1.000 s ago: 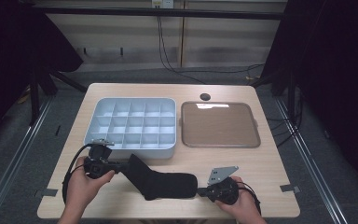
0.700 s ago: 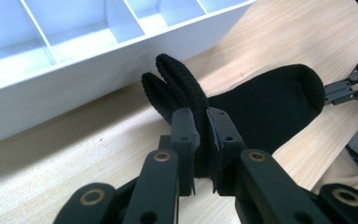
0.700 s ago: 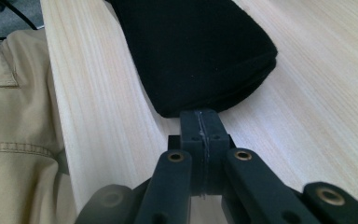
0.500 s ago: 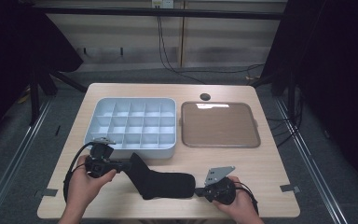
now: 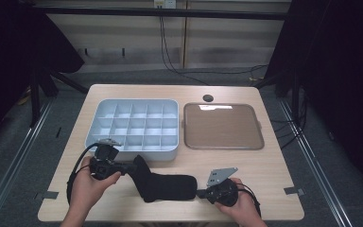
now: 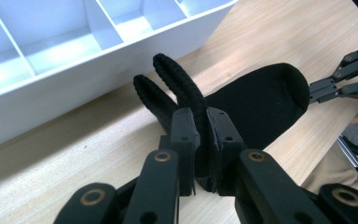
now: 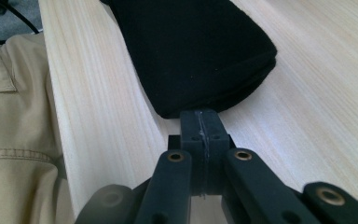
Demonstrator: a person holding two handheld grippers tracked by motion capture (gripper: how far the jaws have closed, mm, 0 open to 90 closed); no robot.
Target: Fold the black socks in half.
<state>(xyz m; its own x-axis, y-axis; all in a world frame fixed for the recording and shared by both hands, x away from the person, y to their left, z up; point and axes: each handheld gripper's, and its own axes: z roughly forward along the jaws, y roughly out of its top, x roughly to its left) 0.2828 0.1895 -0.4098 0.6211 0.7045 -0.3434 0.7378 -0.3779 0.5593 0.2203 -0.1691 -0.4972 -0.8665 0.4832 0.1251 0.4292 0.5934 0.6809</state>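
A black knitted fabric sock [image 5: 163, 182] lies flat on the pale wooden worktop [image 5: 274, 170], stretched between both hands. The left gripper [image 6: 200, 140] jaws are clamped on its ribbed cuff; the right gripper [image 7: 200, 122] jaws are pressed together at its toe edge, apparently pinching it. This looks like straightening before folding; next, one end should probably be carried over the other.

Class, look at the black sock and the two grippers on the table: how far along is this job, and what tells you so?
Done: the black sock lies flat on the table, and the left gripper is clamped on its ribbed cuff. In hand: the right gripper, jaws together, sits at the toe end; whether it pinches fabric is unclear. Left, probably: folding or moving the sock; the compartment box and the brown tray hold nothing yet.
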